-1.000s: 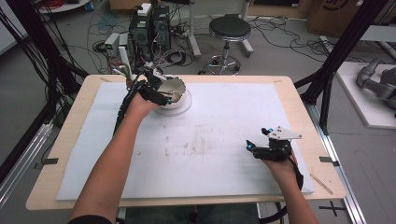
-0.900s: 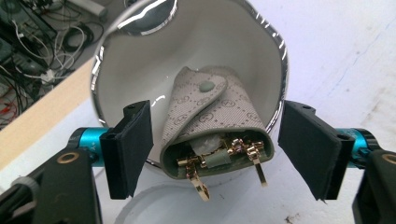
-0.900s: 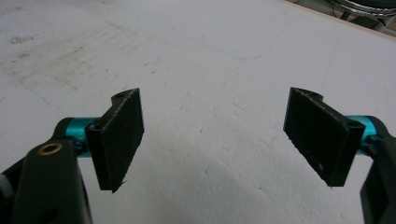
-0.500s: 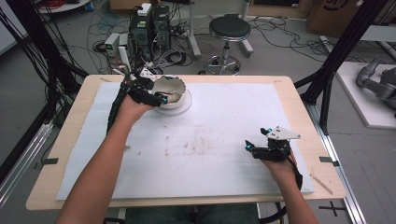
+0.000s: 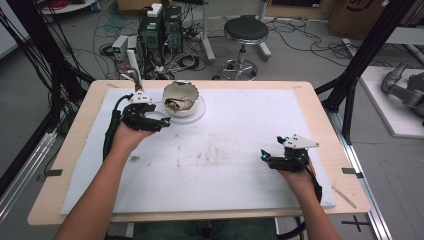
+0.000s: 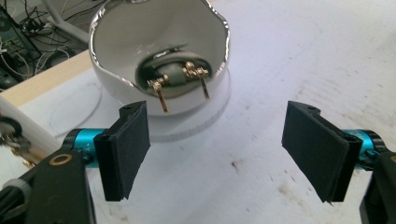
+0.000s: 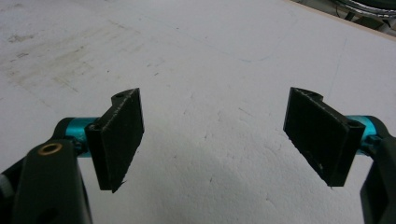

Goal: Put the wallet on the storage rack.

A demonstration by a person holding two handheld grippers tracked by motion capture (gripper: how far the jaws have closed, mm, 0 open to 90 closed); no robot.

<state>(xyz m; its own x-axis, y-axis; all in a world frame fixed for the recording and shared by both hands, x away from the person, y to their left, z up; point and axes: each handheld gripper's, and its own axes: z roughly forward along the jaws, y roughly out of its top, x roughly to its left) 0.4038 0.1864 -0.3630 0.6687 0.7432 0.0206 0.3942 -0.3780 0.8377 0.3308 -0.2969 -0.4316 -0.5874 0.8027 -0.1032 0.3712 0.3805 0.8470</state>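
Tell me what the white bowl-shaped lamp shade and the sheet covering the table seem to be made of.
The lamp shade looks like glossy white ceramic or glass with a silvery rim: smooth, reflective, wavy-edged. Inside sit brass-coloured metal contacts. The sheet looks like matte white foam board, judging by its grainy, pitted, stained surface.

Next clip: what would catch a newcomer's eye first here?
The white bowl-shaped lamp shade with a silvery rim, tipped on its side on a round white base at the far left of the white foam sheet, its two brass contacts showing inside. The left gripper sits just in front of it with jaws wide open. The right gripper rests open over bare sheet at the near right.
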